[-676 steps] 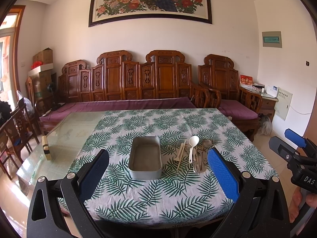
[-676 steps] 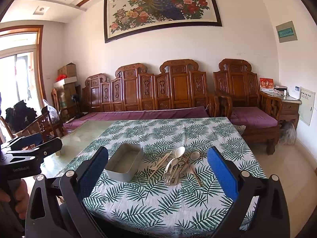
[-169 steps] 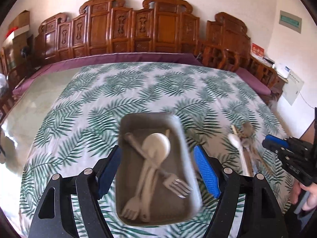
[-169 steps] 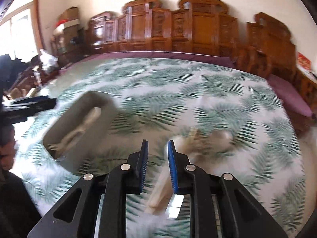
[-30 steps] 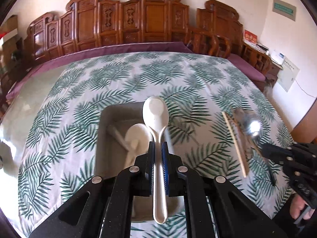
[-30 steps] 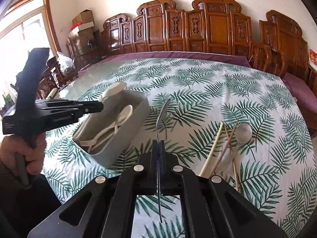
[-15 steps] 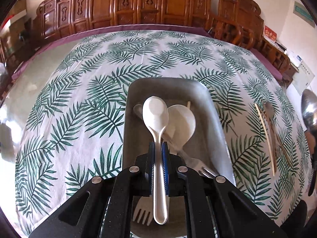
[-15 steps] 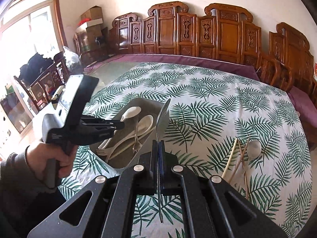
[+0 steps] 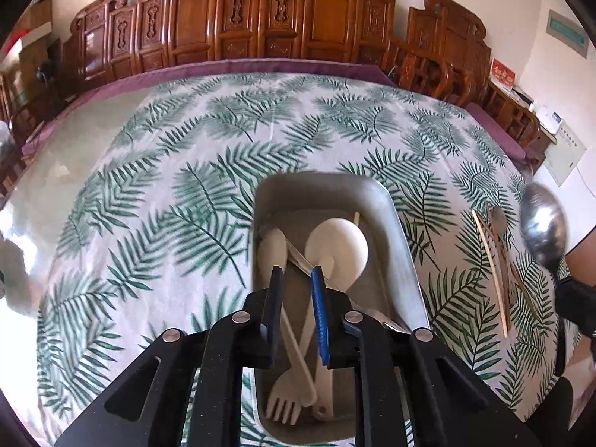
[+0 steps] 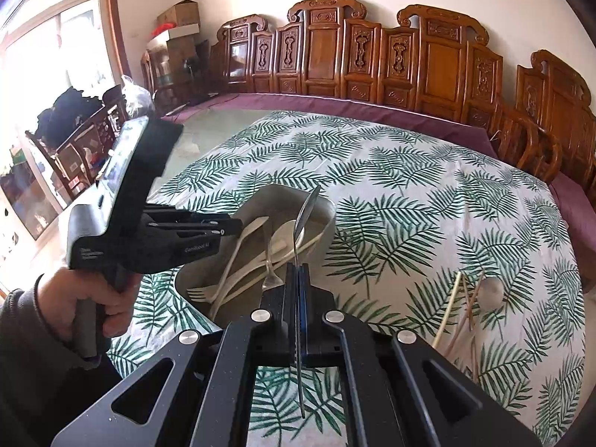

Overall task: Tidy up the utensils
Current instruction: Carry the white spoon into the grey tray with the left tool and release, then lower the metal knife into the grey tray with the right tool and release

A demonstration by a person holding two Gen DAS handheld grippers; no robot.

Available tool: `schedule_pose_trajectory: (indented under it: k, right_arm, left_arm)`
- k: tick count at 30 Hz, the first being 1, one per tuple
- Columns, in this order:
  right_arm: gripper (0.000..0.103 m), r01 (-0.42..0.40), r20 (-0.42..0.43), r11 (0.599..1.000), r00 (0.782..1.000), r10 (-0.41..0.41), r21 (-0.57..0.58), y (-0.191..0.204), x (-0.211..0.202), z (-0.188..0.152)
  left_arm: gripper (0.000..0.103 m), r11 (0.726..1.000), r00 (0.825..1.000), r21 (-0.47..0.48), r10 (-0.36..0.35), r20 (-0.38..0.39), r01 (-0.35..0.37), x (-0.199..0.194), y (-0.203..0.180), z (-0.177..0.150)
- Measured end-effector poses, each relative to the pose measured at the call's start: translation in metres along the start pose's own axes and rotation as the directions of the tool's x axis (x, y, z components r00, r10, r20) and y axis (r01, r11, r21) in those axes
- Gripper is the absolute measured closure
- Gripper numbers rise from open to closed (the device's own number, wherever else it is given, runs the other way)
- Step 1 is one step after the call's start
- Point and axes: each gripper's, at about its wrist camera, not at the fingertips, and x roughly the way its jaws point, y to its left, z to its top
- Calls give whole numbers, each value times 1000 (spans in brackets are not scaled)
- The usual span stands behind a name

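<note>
My left gripper (image 9: 296,273) is opening over the grey tray (image 9: 404,246); its white spoon (image 9: 273,249) lies inside, released. My right gripper (image 10: 297,279) pinches the metal spoon (image 10: 303,216) near the tray's right rim; I'd lower it lengthwise, clear of the left.

Black tongs (image 9: 296,279), blue pads (image 9: 319,309)

Matt grey tray (image 9: 404,246), glossy metal spoon (image 9: 544,231), matt cream plastic fork (image 9: 287,395), printed cloth (image 9: 149,223).
</note>
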Motion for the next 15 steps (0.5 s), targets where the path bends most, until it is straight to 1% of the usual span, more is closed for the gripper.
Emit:
schedule_pose_trajectory:
  k: [1, 2, 3, 7, 8, 9, 10, 11, 12, 13, 15]
  right_arm:
    - [101, -3, -1, 1000, 1000, 3, 1, 1, 2, 2]
    - [101, -10, -1, 1000, 1000, 10, 3, 2, 6, 4]
    - [101, -14, -1, 1000, 1000, 14, 3, 4, 8, 6]
    - [101, -32, -3, 999, 999, 32, 6, 10, 19, 15]
    - [101, -35, -2, 999, 999, 35, 7, 12, 22, 17]
    - [101, -39, -2, 999, 999, 39, 6, 14, 26, 20]
    - [101, -42, -3, 999, 999, 42, 6, 14, 29, 22]
    - [101, -45, -4, 999, 999, 45, 7, 15, 32, 23]
    - [101, -49, -5, 999, 999, 49, 7, 17, 36, 26]
    - [101, -52, -6, 999, 999, 52, 7, 18, 39, 27]
    - [101, -55, -8, 998, 998, 55, 6, 21, 45, 30]
  left_arm:
    - [87, 1000, 1000, 2, 3, 10, -3, -4, 1, 1]
    - [85, 1000, 1000, 3, 3, 19, -3, -7, 3, 3]
    - [79, 1000, 1000, 2, 3, 27, -3, -10, 4, 4]
    - [73, 1000, 998, 4, 9, 60, -9, -21, 12, 9]
    - [68, 1000, 998, 5, 15, 68, -15, -24, 14, 10]
    - [61, 1000, 997, 4, 21, 78, -22, -26, 17, 11]
    - [57, 1000, 996, 2, 23, 85, -23, -28, 19, 12]
    - [48, 1000, 996, -6, 20, 92, -20, -31, 22, 13]
    - [35, 1000, 995, -19, 19, 100, -17, -33, 25, 14]
    - [30, 1000, 994, -29, 15, 113, -12, -36, 28, 15]
    - [25, 999, 992, -34, 9, 129, -5, -40, 31, 16]
